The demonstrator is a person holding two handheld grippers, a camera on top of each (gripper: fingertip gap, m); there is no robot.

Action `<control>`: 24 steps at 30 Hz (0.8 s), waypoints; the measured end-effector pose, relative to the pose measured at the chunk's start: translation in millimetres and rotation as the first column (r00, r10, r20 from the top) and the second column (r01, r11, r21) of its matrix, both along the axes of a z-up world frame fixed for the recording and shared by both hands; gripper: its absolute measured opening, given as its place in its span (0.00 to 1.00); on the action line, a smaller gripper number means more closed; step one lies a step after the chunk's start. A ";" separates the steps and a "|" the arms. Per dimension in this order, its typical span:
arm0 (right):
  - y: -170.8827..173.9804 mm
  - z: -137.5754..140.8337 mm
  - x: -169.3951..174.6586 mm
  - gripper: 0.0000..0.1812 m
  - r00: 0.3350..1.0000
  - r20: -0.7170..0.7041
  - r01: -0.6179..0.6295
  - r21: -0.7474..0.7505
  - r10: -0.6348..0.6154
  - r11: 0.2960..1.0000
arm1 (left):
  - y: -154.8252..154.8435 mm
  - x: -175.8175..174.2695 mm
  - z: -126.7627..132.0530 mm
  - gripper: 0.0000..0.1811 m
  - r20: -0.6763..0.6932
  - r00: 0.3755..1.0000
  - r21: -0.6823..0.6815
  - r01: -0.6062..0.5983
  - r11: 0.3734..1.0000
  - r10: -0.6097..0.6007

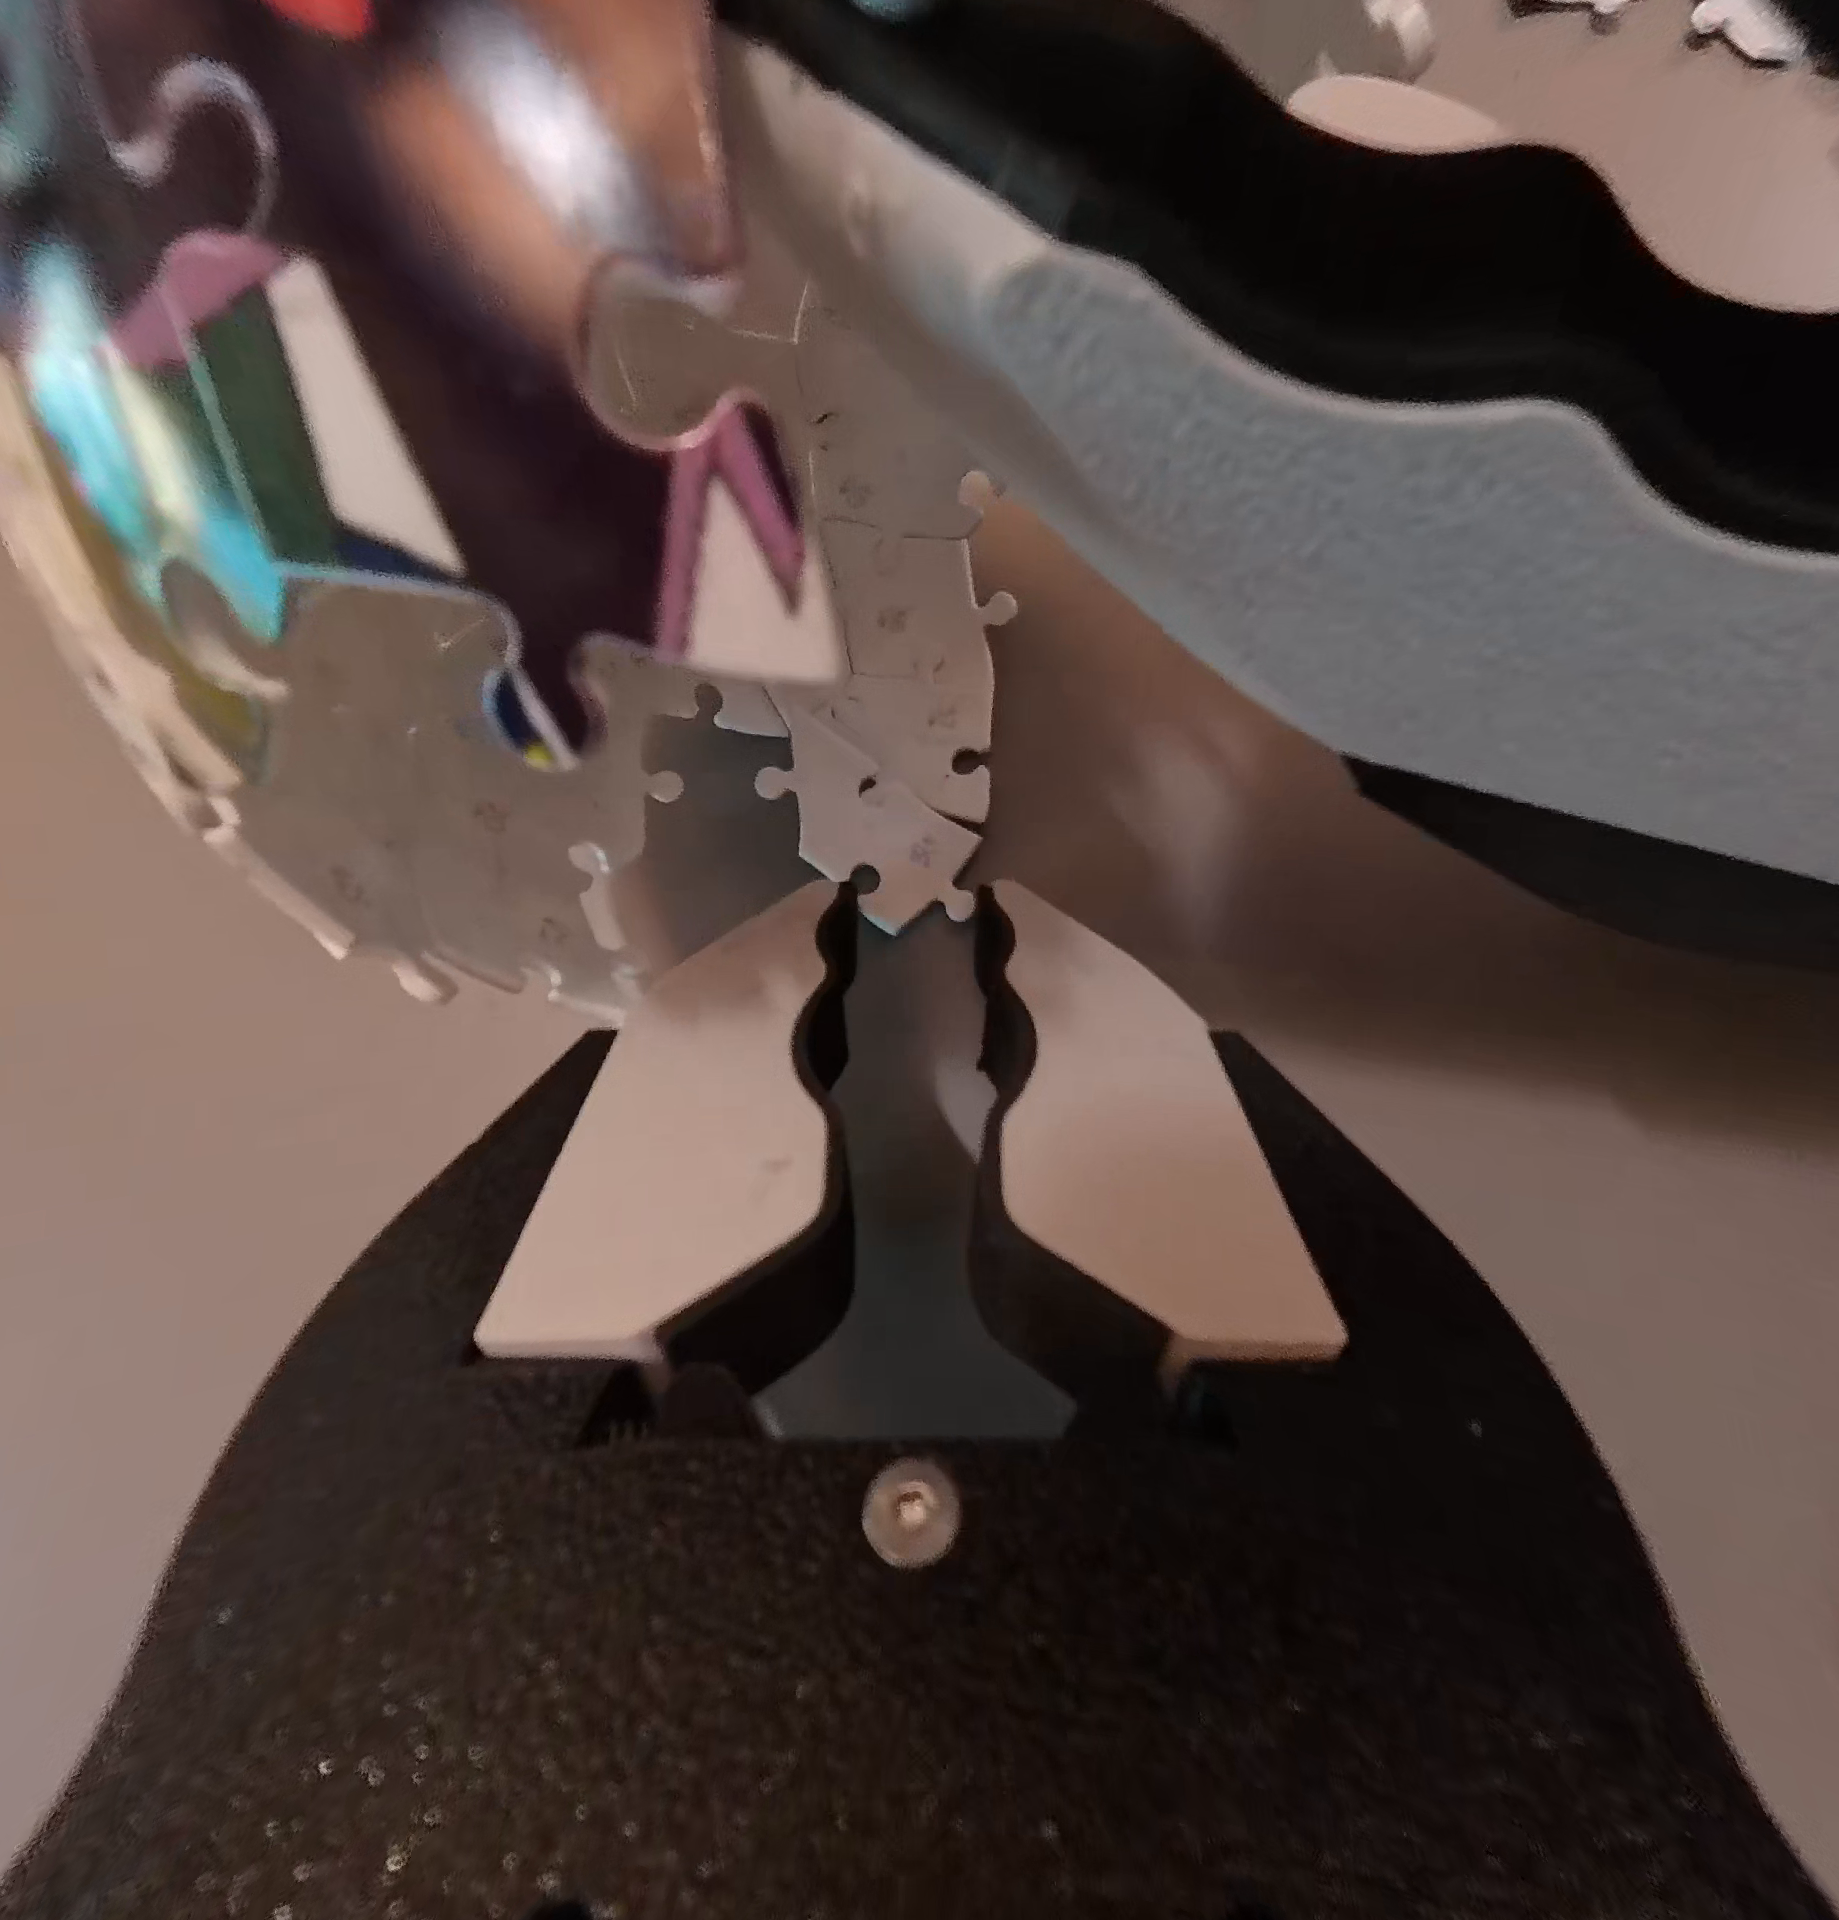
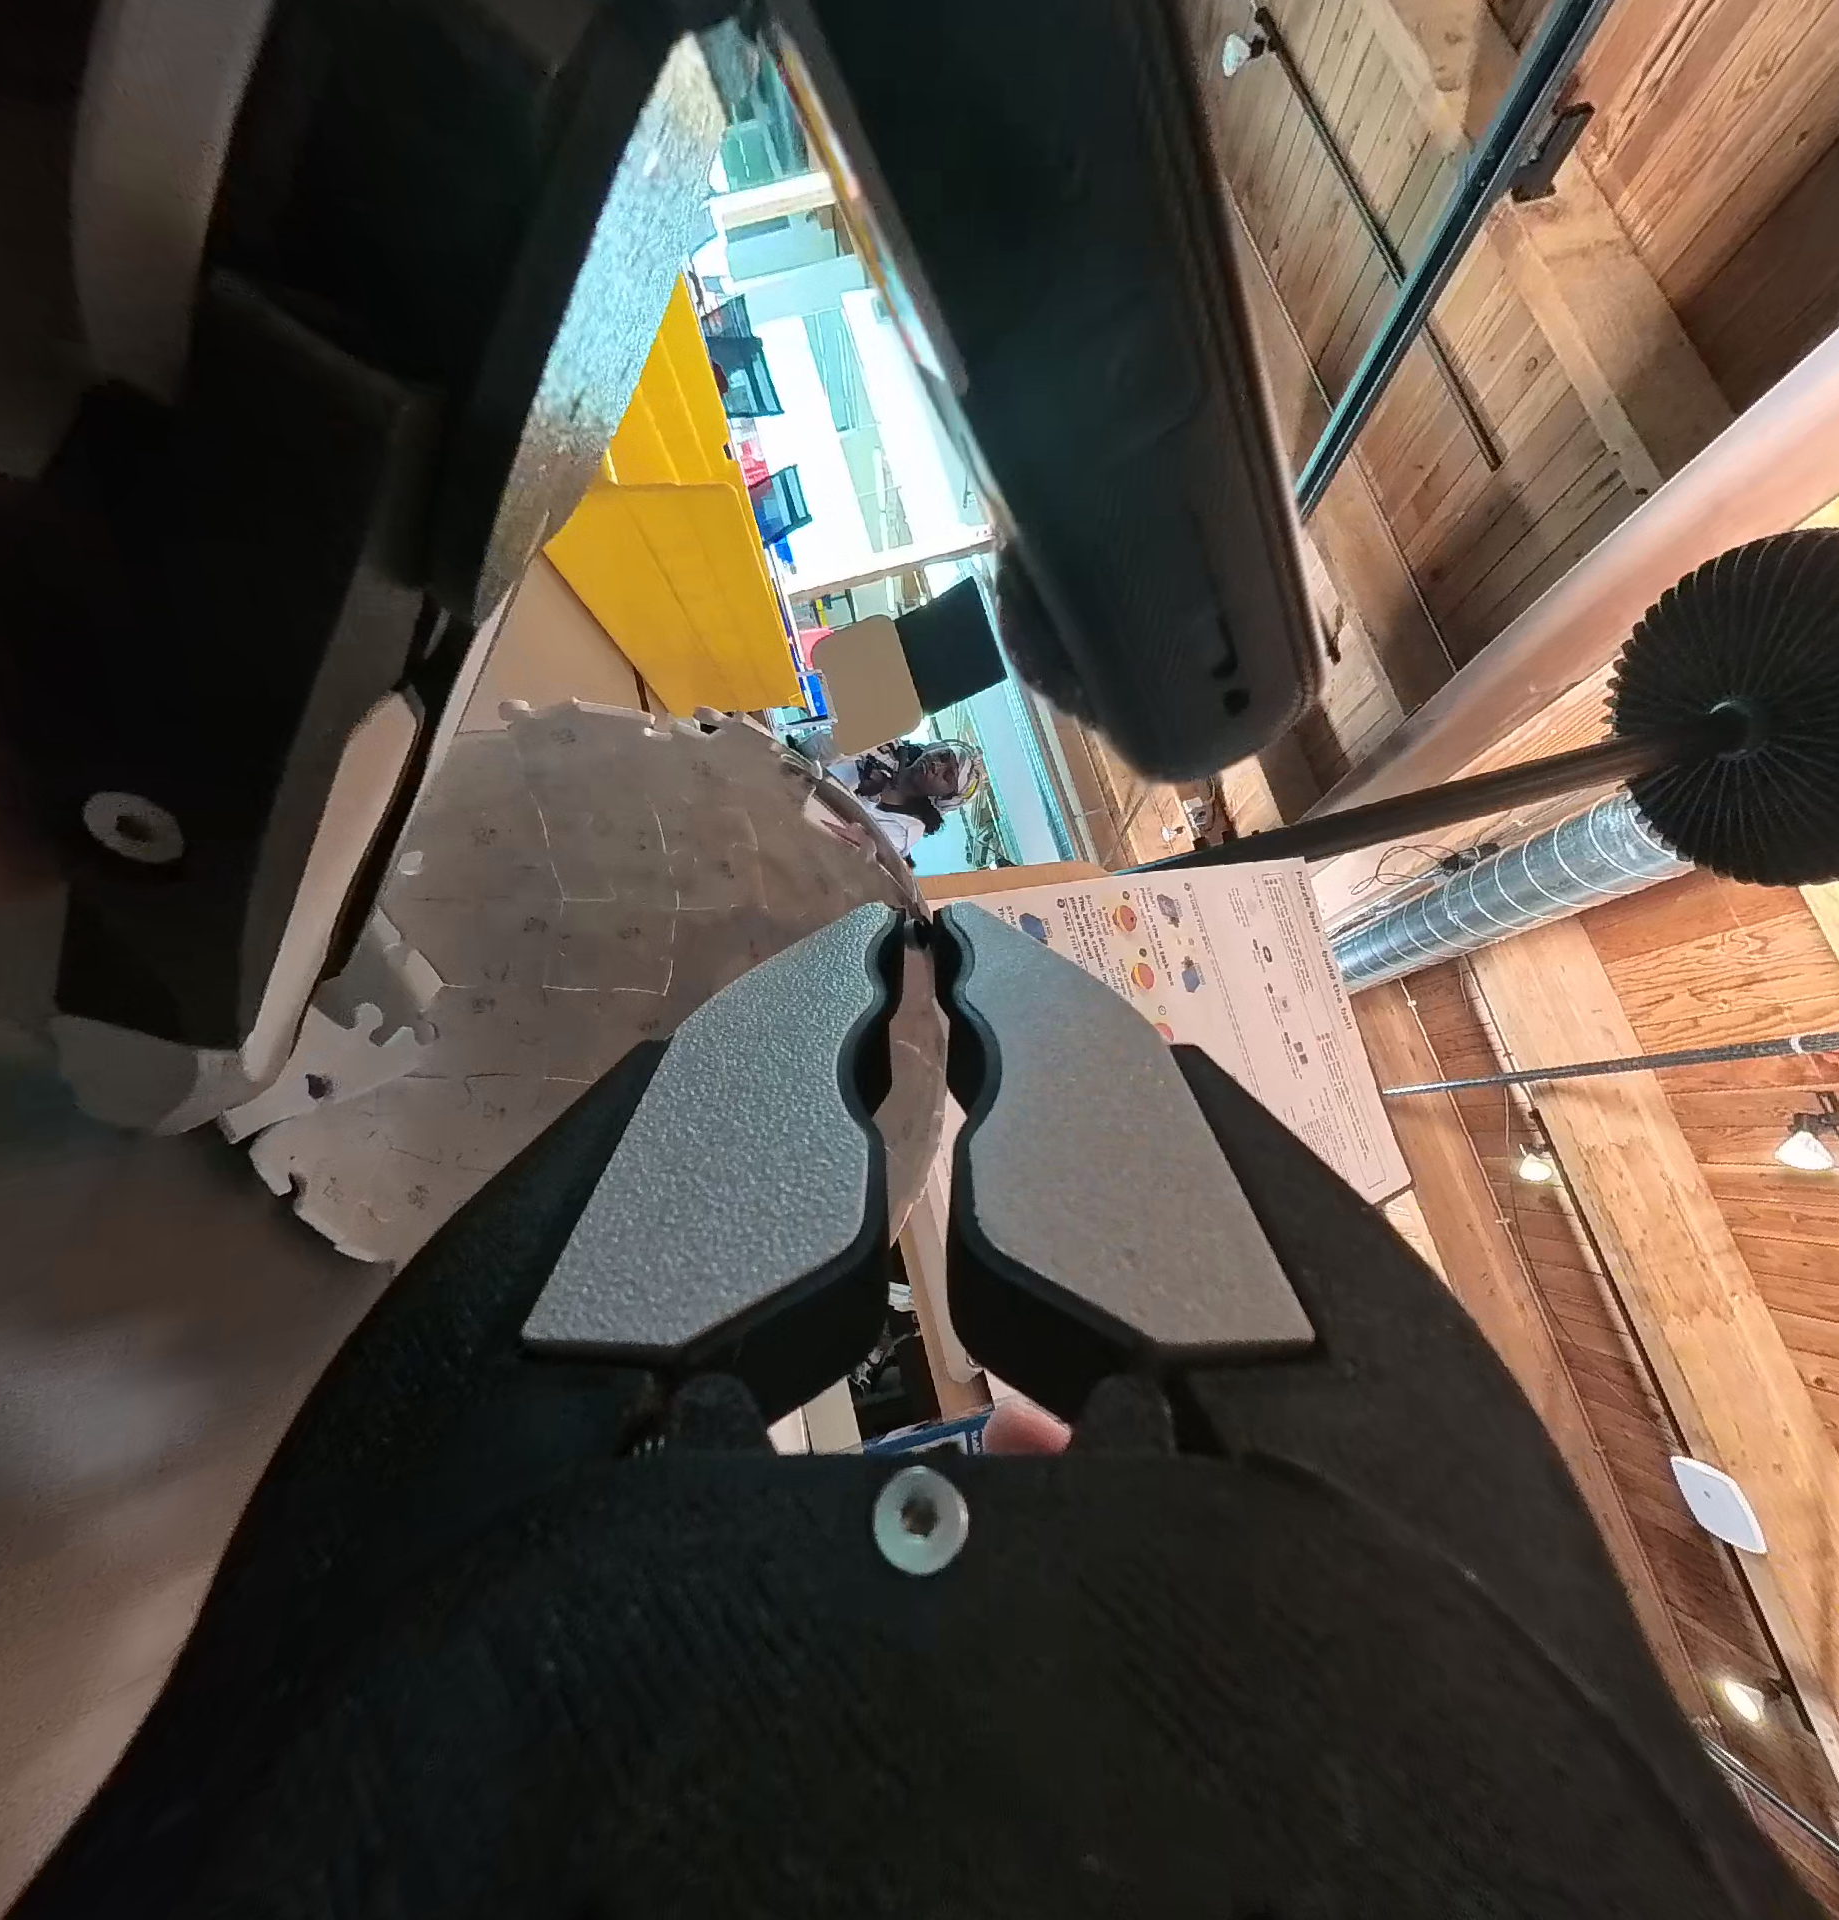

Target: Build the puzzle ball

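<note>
**While both grippers hold the shell aloft, a ragged rim is still open**

Because the half-built puzzle ball (image 1: 395,644) is a thin curved shell with no base of its own, it is carried off the table between 2 tools. In the left wrist view the left gripper (image 1: 920,904) has its pale fingers nearly together, their tips at the lowest tabbed piece (image 1: 920,862) of a narrow strip on the shell's rim — whether they truly pinch it or only touch is hard to judge. In the right wrist view the right gripper (image 2: 920,930) has its grey fingers drawn tight, with the shell's edge (image 2: 920,1049) running down between them, so I judge it clamped there. This view looks at the shell's pale inner face (image 2: 603,914); the other gripper's body (image 2: 219,675) crowds its left side.

Edges matter here: the rim is all knobs and sockets, and the strip looks weakly joined — a twist could pop it loose. Free room lies below and to the right of the left gripper; above, the other tool's white finger (image 1: 1310,499) sits close
</note>
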State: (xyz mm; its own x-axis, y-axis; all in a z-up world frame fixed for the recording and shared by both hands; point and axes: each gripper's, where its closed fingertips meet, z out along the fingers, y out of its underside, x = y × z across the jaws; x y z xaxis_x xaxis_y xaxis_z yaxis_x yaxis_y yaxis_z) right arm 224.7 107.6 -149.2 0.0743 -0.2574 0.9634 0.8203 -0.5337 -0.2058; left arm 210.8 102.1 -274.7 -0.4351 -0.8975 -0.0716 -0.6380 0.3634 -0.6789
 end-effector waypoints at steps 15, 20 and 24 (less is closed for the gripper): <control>0.2 -0.4 -0.5 0.03 1.000 0.003 0.001 -0.004 -0.001 1.000 | 1.5 -0.9 0.1 0.12 0.001 1.000 -0.001 0.004 1.000 -0.004; -0.1 -0.4 0.0 0.03 1.000 0.000 0.001 -0.003 -0.001 1.000 | 0.4 -0.1 2.5 0.12 0.015 1.000 -0.003 0.011 1.000 -0.011; -0.3 -0.4 0.0 0.03 1.000 0.001 0.002 -0.003 -0.002 1.000 | -0.7 0.4 2.0 0.13 0.012 1.000 -0.011 0.007 1.000 -0.007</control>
State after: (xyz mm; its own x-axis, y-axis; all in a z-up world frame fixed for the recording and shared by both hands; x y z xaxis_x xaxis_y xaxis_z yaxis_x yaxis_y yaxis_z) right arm 224.7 107.3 -149.6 0.0730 -0.2545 0.9643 0.8196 -0.5356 -0.2034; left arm 211.2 101.4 -272.6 -0.4407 -0.8952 -0.0667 -0.6275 0.3604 -0.6902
